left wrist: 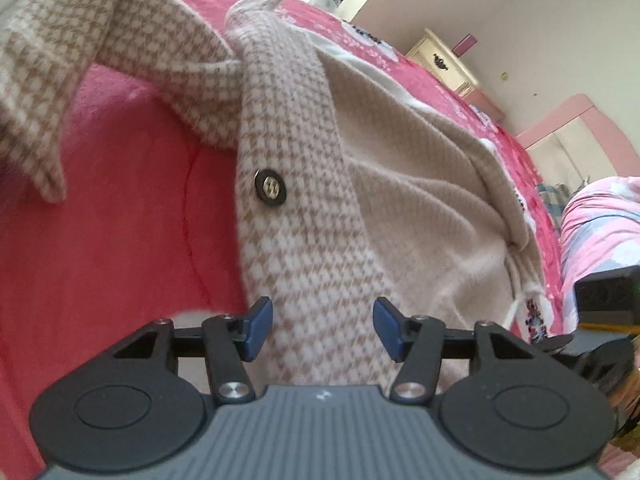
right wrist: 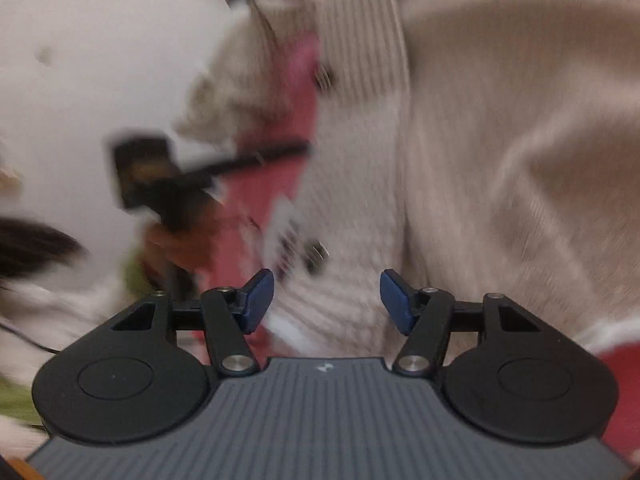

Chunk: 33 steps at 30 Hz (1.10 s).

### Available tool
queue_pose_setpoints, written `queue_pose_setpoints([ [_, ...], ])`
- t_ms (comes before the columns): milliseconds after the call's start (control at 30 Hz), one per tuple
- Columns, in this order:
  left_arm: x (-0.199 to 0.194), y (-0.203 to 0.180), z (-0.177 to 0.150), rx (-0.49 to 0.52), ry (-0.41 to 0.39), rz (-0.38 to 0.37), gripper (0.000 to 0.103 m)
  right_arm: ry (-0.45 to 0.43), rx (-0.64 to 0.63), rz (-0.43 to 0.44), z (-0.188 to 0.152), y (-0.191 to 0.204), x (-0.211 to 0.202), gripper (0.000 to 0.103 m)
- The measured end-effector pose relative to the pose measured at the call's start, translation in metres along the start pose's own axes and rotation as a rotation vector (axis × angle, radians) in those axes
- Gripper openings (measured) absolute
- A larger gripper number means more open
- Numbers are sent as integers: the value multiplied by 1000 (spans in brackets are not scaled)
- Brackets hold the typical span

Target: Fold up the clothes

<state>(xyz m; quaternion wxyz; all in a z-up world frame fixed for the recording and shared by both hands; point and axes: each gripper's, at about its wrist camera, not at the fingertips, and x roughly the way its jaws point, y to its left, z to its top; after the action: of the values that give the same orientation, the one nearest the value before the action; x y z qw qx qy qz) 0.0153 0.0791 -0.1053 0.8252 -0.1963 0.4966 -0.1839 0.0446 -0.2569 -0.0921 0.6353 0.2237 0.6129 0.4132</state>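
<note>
**Both grippers spread wide over a knit cardigan on the bed, nothing gripped yet**

Left gripper (left wrist: 323, 328): jaws spread wide, blue pads (left wrist: 259, 329) sit either side of the houndstooth button band (left wrist: 296, 184), not pinching it. Nothing held. Right gripper (right wrist: 327, 301): also spread wide and empty, hovering just above a pale ribbed strip of the same garment; that view is heavily motion-blurred, so contact cannot be told.

The cardigan (left wrist: 424, 184) is beige knit with a beige-and-white houndstooth collar (left wrist: 80, 60) and front band, and lies unfolded and rumpled on a pink bedspread (left wrist: 132, 248). A dark button (left wrist: 271, 192) sits on the band just ahead of the left jaws. The collar is flipped out to the left. A printed tag (left wrist: 534, 320) on a string hangs at the right edge. The far body of the knit is bunched into folds.

Handling, as a judgement: soft, light, floppy, stretchy knit; it will sag and drape from any single pinch and will not hold a crease by itself. The band is doubled and firmer, so it is the better grip. Take the band edge or hem, clear of the button, one gripper at each end, so the panel lifts flat. The loose tag string may snag.

Background in left view: cream bedside cabinet (left wrist: 442, 62), pink patterned quilt (left wrist: 600, 224).
</note>
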Motion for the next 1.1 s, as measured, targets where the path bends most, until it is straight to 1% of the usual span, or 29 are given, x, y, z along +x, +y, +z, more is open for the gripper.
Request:
queue_pose_setpoints([
  [33,0,-1,-4,-2,8,6,57,20,5,-22,-3,-2,10,57],
  [67,0,-1,-7,-2,17,12,57,27,17,-19,-4,-4,17,53],
  [100,1,-2,-12,2,28,20,57,35,28,-16,-5,-7,24,39],
  [133,2,-4,-16,9,39,32,57,41,35,-11,-6,-8,31,33],
  [167,3,-5,-20,13,48,44,57,43,20,-1,-7,-5,36,22],
  [200,5,-6,-23,11,55,48,57,42,4,4,-7,-3,40,16],
  [267,6,-8,-26,0,61,47,57,8,-34,-21,-7,6,41,6],
  [333,1,-8,-26,-18,43,11,57,-52,-52,-35,-4,16,28,4],
  [400,-5,-8,-24,-37,23,-36,59,-161,-99,-56,3,27,-7,4],
  [433,-8,-9,-24,-30,22,-64,60,-215,-119,-69,6,31,-26,4],
  [500,-7,-13,-26,18,49,-100,66,-317,-119,-139,11,26,-63,4],
  [567,2,-21,-32,85,109,-105,67,-379,-102,-249,14,9,-93,4],
  [600,9,-26,-37,114,140,-103,68,-388,-71,-305,14,-4,-101,4],
  [633,15,-32,-42,140,166,-98,68,-397,-25,-342,13,-19,-107,4],
  [733,36,-46,-54,179,221,-88,68,-407,85,-377,7,-53,-102,4],
  [800,46,-53,-57,161,237,-96,68,-402,120,-358,1,-62,-93,4],
  [933,61,-48,-52,52,237,-122,67,-408,143,-315,-6,-66,-87,4],
  [967,64,-45,-51,25,235,-130,65,-413,147,-299,-7,-66,-88,4],
  [1033,70,-42,-52,-4,233,-118,55,-412,134,-287,-6,-66,-87,4],
  [1100,76,-43,-52,-22,226,-83,21,-403,132,-296,-3,-67,-84,4],
])
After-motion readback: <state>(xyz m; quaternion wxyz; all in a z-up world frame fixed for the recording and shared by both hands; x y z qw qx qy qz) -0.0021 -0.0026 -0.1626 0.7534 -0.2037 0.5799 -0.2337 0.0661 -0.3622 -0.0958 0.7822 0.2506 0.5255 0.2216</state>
